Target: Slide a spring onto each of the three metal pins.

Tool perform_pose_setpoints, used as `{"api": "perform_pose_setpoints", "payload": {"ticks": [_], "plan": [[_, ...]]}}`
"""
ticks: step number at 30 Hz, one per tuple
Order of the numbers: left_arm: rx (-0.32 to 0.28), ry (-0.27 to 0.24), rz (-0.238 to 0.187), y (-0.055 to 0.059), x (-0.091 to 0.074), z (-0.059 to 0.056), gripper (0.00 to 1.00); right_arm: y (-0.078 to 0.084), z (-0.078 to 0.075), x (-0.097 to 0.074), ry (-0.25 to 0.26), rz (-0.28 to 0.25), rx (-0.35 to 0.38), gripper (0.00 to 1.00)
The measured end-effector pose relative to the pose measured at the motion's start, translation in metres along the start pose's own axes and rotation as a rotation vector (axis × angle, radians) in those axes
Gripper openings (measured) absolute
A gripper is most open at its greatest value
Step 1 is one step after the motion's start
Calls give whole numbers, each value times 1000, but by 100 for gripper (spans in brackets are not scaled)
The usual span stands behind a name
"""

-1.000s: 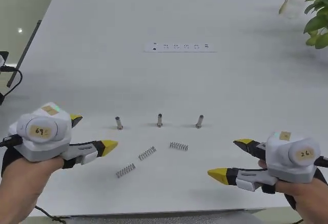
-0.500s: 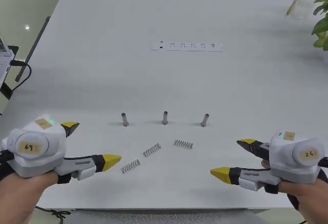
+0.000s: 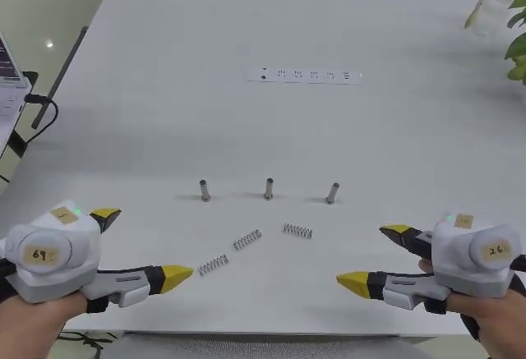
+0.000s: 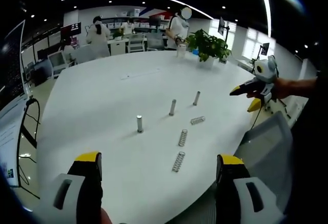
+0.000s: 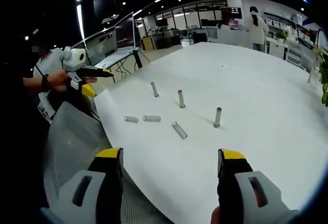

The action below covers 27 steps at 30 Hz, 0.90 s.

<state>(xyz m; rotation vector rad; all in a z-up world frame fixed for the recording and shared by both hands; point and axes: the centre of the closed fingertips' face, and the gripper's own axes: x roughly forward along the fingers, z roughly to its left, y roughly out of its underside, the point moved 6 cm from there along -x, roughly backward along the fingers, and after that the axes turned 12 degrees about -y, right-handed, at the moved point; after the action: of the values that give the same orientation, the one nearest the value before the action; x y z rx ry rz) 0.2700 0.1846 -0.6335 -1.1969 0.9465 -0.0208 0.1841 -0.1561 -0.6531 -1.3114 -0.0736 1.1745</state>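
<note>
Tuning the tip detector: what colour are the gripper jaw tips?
Yellow, on both the left gripper and the right gripper; clearest in the head view.

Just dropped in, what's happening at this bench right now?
A person holds the left tool and the right tool over the near edge of the white table, both open and empty. The left pin, middle pin and right pin stand upright in a row, all bare. The left spring, middle spring and right spring lie loose in front of them. No spring is on a pin yet.
</note>
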Motion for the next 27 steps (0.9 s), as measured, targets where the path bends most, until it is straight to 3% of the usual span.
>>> {"api": "perform_pose_setpoints", "payload": {"ticks": [15,27], "plan": [[43,35,24,0,7,-7,88,0,1,-2,-3,5,-6,77],[147,99,89,11,26,-19,85,0,1,-6,5,0,-4,77]]}}
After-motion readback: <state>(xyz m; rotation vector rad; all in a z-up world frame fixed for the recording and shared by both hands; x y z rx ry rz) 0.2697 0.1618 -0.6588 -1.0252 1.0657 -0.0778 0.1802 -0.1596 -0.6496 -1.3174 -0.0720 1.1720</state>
